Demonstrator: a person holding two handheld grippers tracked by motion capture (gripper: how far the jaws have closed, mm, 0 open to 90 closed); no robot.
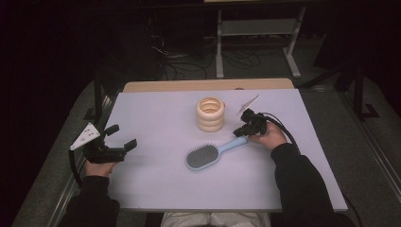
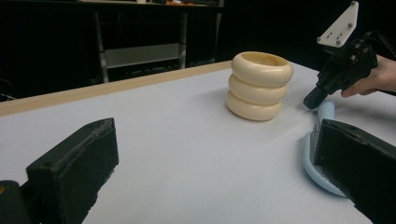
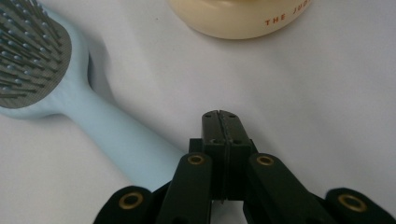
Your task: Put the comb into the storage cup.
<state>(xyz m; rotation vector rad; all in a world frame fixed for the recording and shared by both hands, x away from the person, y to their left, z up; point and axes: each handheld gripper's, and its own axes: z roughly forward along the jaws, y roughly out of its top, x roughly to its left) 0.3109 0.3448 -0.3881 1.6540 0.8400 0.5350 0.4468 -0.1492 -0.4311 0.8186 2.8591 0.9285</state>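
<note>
- Left gripper (image 1: pixel 121 136): jaws spread wide, empty, held over the left side of the table (image 1: pixel 156 184).
- Right gripper (image 3: pixel 219 122): jaws pressed together, gripping nothing, just beside the hairbrush (image 1: pixel 208 154) handle (light blue).
- Cream ringed container (image 1: pixel 210 114): upright, behind the brush.

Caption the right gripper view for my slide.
Shut right tool beside the blue hairbrush handle, cream ringed holder beyond.
</note>
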